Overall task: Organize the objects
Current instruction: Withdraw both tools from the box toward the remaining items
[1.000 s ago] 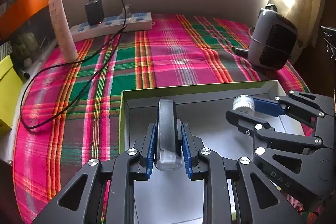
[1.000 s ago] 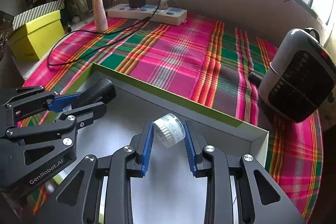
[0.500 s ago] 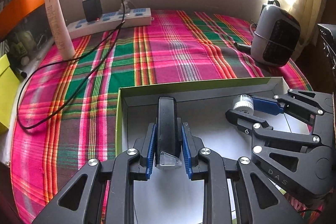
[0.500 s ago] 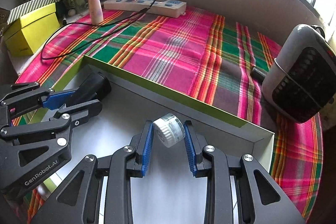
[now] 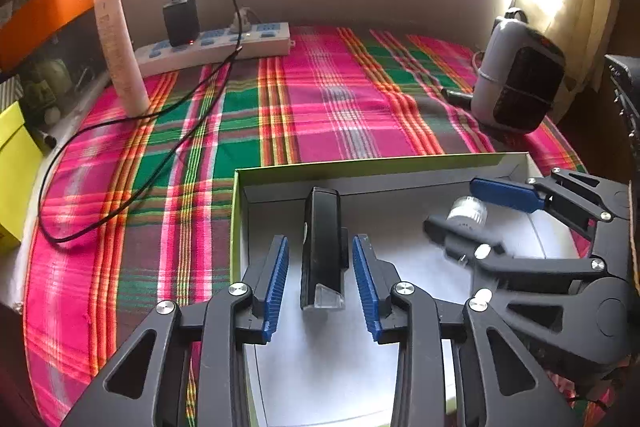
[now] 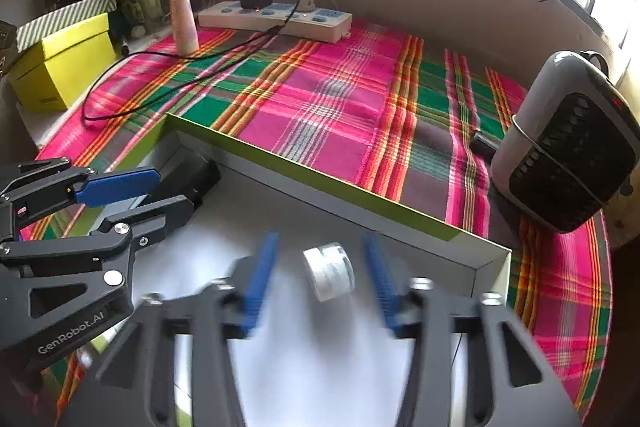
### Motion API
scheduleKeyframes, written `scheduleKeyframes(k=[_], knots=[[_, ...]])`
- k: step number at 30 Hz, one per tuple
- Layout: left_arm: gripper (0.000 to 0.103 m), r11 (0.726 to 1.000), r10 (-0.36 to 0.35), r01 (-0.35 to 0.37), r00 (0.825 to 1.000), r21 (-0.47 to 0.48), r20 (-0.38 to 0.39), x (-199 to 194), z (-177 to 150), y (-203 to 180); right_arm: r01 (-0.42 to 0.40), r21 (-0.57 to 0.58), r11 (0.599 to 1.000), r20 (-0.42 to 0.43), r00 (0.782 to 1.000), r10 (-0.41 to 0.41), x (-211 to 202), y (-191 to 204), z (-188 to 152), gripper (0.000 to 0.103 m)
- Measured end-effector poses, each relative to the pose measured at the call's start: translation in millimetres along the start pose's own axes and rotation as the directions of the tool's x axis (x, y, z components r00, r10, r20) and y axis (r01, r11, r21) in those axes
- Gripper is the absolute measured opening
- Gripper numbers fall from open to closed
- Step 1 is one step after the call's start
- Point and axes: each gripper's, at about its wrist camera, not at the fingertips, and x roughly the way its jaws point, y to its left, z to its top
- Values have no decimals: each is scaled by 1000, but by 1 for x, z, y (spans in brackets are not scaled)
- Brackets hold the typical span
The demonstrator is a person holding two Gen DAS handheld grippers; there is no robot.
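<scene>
So you're at the drop-off step, both items going into the green-edged box (image 5: 400,163) on the plaid table. Your left claw (image 5: 320,277) has just been opening, its pads clear of the black device (image 5: 322,239) lying on the box floor. Your right claw (image 6: 320,281) has just spread too, the little white jar (image 6: 329,271) loose between the pads. Next you probably just lift both straight out without nudging anything.
</scene>
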Motion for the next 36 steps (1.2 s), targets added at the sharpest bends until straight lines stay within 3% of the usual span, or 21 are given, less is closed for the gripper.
scheduleKeyframes(k=[15, 36], knots=[[40, 999, 2, 1, 998, -45, 64, -50, -26, 6, 0, 45, 999, 78, 997, -3, -51, 1, -25, 55], [42, 995, -9, 21, 994, -99, 113, -103, -95, 23, 18, 178, 984, 152, 987, -46, -114, -12, -108, 55]])
